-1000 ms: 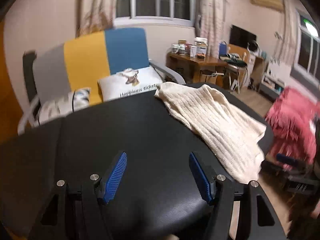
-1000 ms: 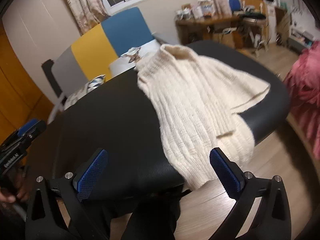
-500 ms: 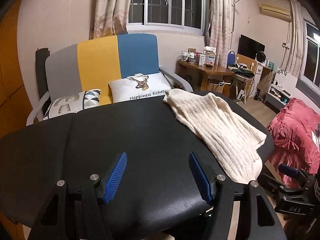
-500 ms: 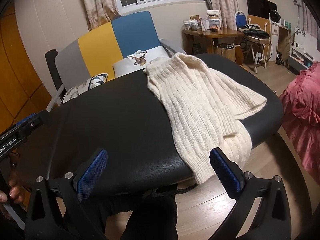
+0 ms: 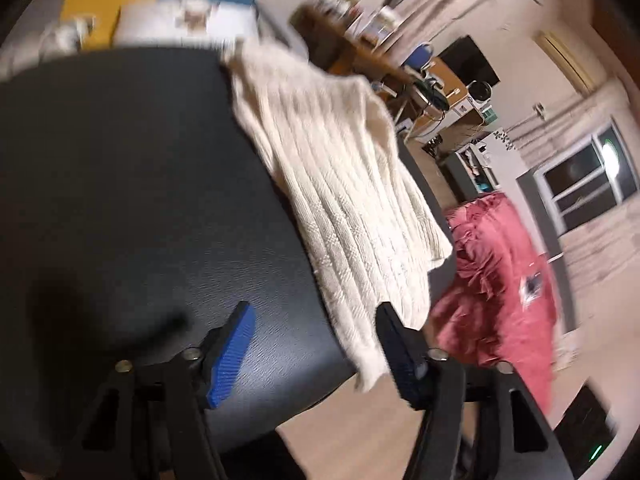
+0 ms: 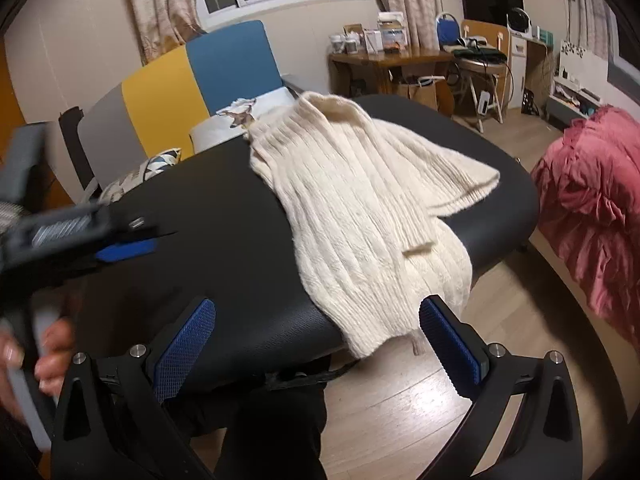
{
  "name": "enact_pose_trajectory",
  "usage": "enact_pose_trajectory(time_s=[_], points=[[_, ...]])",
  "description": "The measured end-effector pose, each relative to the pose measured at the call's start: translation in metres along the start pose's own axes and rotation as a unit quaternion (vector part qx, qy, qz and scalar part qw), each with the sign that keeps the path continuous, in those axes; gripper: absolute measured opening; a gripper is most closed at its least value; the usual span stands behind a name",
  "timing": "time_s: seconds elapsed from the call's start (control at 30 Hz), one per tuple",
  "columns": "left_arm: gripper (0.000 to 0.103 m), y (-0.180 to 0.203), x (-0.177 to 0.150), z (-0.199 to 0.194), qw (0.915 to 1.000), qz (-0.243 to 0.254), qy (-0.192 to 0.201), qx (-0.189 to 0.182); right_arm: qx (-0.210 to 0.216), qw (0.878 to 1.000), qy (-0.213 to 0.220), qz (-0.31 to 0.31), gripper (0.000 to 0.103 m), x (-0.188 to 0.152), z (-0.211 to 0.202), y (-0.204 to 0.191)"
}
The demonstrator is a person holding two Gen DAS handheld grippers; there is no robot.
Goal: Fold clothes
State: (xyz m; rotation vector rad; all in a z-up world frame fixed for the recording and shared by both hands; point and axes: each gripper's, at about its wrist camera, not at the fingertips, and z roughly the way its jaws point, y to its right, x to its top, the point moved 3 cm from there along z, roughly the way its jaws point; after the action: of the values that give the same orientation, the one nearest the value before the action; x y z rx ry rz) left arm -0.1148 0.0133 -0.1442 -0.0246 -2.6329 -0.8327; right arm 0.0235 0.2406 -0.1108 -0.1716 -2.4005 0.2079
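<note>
Left gripper [image 5: 316, 344]: jaws apart, nothing between them, blue pads facing each other above the near edge of the black table [image 5: 120, 200]; its right finger sits just beside the hanging hem of the sweater [image 5: 344, 184]. Right gripper [image 6: 316, 336]: jaws wide apart, empty, held in front of the table's near edge with the sweater's lower hem showing between the fingers. Sweater is cream, ribbed knit with vertical cables, lying lengthwise on the right half of the table [image 6: 208, 216]; collar end far, close to the cushions, hem end near and drooping over the table edge. One sleeve spreads out to the right across the tabletop, cuff near the right rim; a fold or second layer shows along the right side. A short loose thread or tag hangs below the hem. In the right wrist view the left gripper [image 6: 120, 250] enters from the left, blurred, with the hand [image 6: 52, 348] holding it cut off at the frame edge. Left wrist view is tilted and motion-blurred; far end of sweater and cushions hard to make out. Other sleeve not visible. Red bedding [image 6: 592, 220] to the right; striped armchair [image 6: 192, 76] beyond the table.
</note>
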Motion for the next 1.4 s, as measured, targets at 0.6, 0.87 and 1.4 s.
enact_pose_trajectory(time_s=[0.6, 0.87, 1.4], points=[[0.061, -0.027, 0.044, 0.112, 0.9823, -0.148, -0.094, -0.068, -0.019, 0.998, -0.045, 0.044, 0.103, -0.014, 0.042, 0.039], [0.026, -0.017, 0.038, 0.141, 0.9728, -0.182, -0.109, -0.093, -0.025, 0.998, -0.041, 0.043, 0.103, -0.013, 0.042, 0.04], [0.006, -0.016, 0.047, 0.085, 0.9875, -0.142, -0.035, -0.06, -0.041, 0.998, -0.028, 0.036, 0.103, 0.001, 0.048, 0.05]])
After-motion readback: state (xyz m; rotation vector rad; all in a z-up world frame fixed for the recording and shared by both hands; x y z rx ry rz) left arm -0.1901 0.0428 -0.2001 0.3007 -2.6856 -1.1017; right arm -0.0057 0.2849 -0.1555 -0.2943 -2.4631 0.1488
